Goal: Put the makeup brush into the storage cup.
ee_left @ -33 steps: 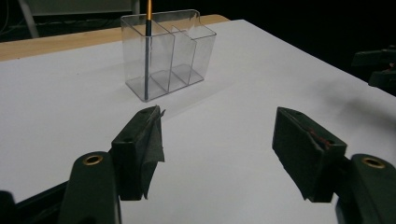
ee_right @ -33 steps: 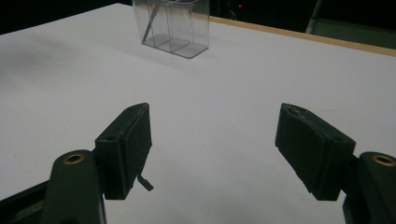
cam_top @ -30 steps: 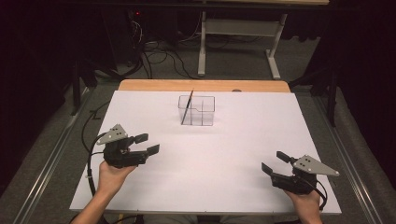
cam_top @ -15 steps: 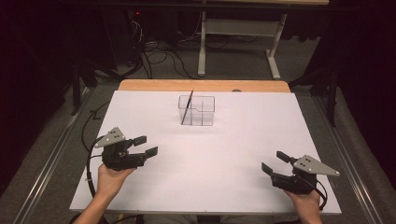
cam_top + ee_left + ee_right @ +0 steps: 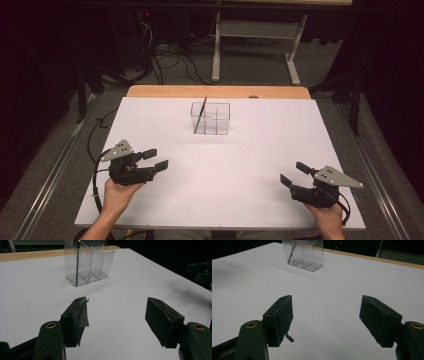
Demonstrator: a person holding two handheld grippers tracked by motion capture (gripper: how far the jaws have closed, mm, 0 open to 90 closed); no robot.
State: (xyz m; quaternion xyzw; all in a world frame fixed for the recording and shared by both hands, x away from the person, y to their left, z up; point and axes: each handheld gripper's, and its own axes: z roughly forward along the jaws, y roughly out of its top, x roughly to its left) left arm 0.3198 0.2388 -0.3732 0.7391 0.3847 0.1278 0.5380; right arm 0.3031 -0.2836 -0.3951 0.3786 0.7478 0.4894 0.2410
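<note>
My left claw (image 5: 155,159) is wide open and holds nothing. It sits low over the white table (image 5: 250,200), near the left edge and close to the near side. In the left gripper view I see its two black pads (image 5: 77,317) far apart, with bare table between them. A bit of the pad cover on one side looks loose and curls out.

My right claw (image 5: 295,175) is wide open too, and empty. It is near the near right corner of the table, well apart from the left one. In the right gripper view its pads (image 5: 283,315) also have just white table between them.

Farther out, toward the far edge and about in the middle, stands a clear box (image 5: 210,119) with small parts inside. A thin dark pen (image 5: 200,115) leans in the part at the box's left end, its tip sticking up over the rim. The other parts look empty.

I think the pen is already where it goes, since it stands in the box and nothing else lies on the table. Both claws are far from the box. So the work looks done, or it has not begun and the pen must come out. I cannot tell which.
</note>
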